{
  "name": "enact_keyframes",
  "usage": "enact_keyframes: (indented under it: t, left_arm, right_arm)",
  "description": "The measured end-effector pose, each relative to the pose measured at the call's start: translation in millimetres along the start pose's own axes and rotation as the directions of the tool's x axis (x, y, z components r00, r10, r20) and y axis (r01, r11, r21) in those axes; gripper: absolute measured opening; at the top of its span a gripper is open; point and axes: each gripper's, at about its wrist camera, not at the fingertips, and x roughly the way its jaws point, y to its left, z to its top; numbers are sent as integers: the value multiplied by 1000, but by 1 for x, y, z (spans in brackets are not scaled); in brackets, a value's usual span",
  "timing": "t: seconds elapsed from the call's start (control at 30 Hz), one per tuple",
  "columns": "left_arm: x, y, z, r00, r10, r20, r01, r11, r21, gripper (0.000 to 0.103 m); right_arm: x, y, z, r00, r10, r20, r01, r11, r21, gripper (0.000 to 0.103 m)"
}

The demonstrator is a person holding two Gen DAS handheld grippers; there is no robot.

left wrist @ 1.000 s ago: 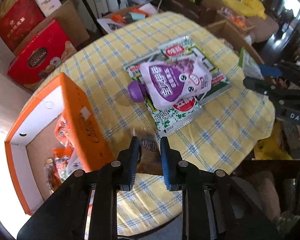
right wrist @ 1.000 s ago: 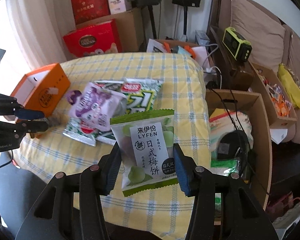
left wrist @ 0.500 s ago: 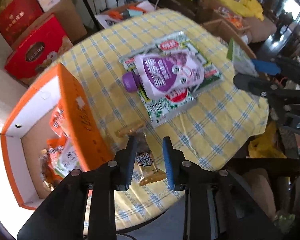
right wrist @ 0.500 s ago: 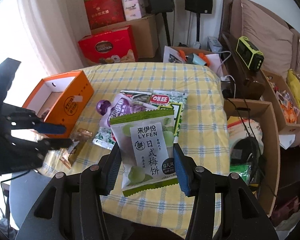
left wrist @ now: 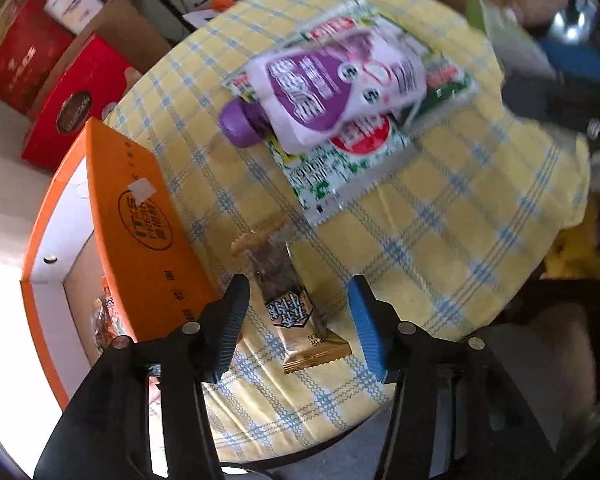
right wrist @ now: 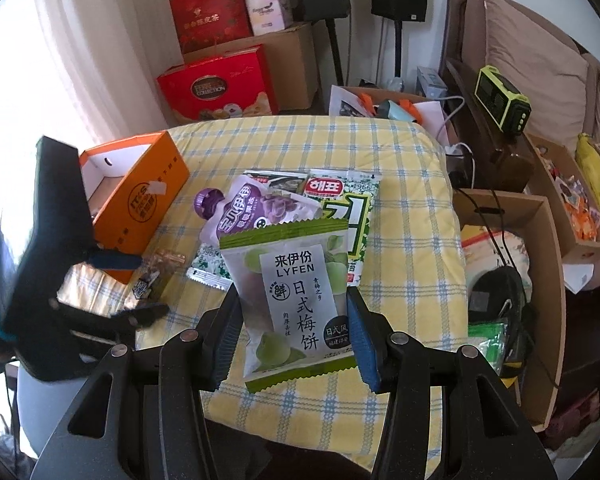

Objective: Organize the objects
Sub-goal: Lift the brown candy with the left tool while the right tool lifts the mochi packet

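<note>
**Left gripper letting go of a snack bar while the right is holding a plum-cake packet**

The left gripper (left wrist: 298,320) is pointing steeply down over the near edge of the round table under its yellow-and-blue checked cloth (left wrist: 440,248). Its jaws have just been opening and are now standing apart, and the small gold-and-clear wrapped snack bar (left wrist: 296,308) is lying flat on the cloth between them, touched by neither pad. The bar is lying just beside the long wall of the open orange cardboard box (left wrist: 140,236), which is holding a few snack packets at its bottom.

The right gripper (right wrist: 296,332) is gripping a green-and-white plastic packet of plum cakes (right wrist: 292,304) by both side edges, with the packet standing upright above the near part of the table.

Farther in on the cloth, a purple-capped grape drink pouch (right wrist: 252,208) is lying on top of overlapping green-and-white seaweed packets (right wrist: 348,208). A red gift box (right wrist: 216,88) is standing on the floor beyond the table.
</note>
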Motion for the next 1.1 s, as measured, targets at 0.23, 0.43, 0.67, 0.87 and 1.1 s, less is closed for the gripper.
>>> enact_keyframes:
  t: [0.23, 0.43, 0.67, 0.87, 1.1]
  left_arm:
    - [-1, 0, 4, 1000, 6, -4, -6, 1000, 11, 24]
    - [-8, 4, 3, 999, -54, -6, 54, 998, -9, 25]
    - [-11, -1, 4, 995, -100, 5, 100, 995, -20, 32]
    - [-15, -4, 1, 995, -100, 20, 101, 995, -10, 39]
    - [-5, -1, 2, 1000, -27, 9, 27, 999, 25, 46]
  right_arm:
    - [0, 2, -2, 1000, 6, 2, -6, 1000, -1, 51]
    - [0, 2, -3, 1000, 11, 2, -11, 1000, 2, 51]
    - [2, 5, -4, 1000, 20, 0, -20, 1000, 3, 51]
    - [2, 4, -4, 1000, 22, -3, -22, 1000, 8, 51]
    - [2, 0, -5, 1000, 28, -1, -28, 999, 22, 51]
